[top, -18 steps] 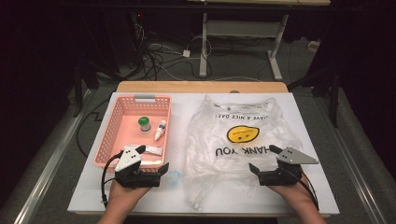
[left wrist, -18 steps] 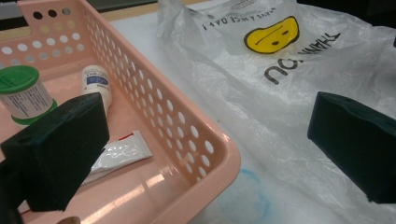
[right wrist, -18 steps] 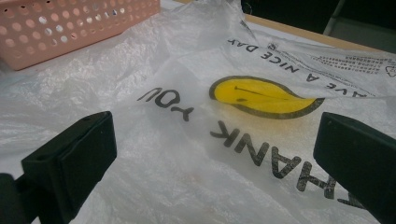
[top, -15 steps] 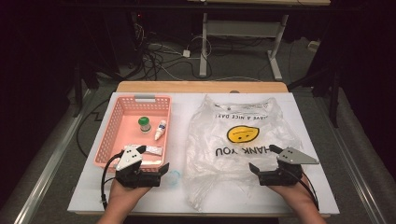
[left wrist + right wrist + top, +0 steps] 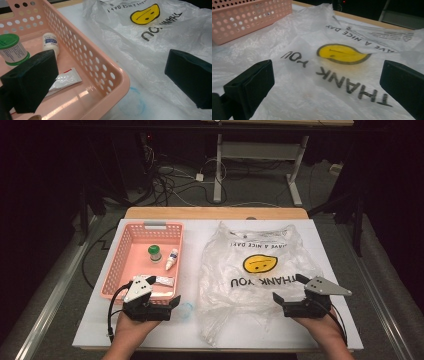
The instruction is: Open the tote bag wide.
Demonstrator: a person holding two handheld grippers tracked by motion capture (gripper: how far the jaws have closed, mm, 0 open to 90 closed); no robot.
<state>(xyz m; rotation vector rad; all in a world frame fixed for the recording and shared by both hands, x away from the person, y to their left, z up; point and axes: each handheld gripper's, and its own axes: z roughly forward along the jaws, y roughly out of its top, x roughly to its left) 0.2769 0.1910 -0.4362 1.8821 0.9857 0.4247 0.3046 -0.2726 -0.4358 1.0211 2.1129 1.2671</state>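
High view: both grippers wide open, gripping nothing | left gripper [image 5: 159, 306] at basket [image 5: 116, 265] corner, right gripper [image 5: 290, 292] over bag [image 5: 240, 310] | tip: pinch one bag layer only, lift slowly

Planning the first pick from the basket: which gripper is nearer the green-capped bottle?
Left. The left gripper sits at the pink basket's near edge, close to the green-capped bottle; the right gripper is over the plastic bag.

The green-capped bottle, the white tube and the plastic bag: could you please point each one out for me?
green-capped bottle [image 5: 10, 41], left gripper view, on its green cap.
white tube [image 5: 65, 80], left gripper view, on its flat crimped end.
plastic bag [image 5: 260, 264], high view, on its yellow smiley face.
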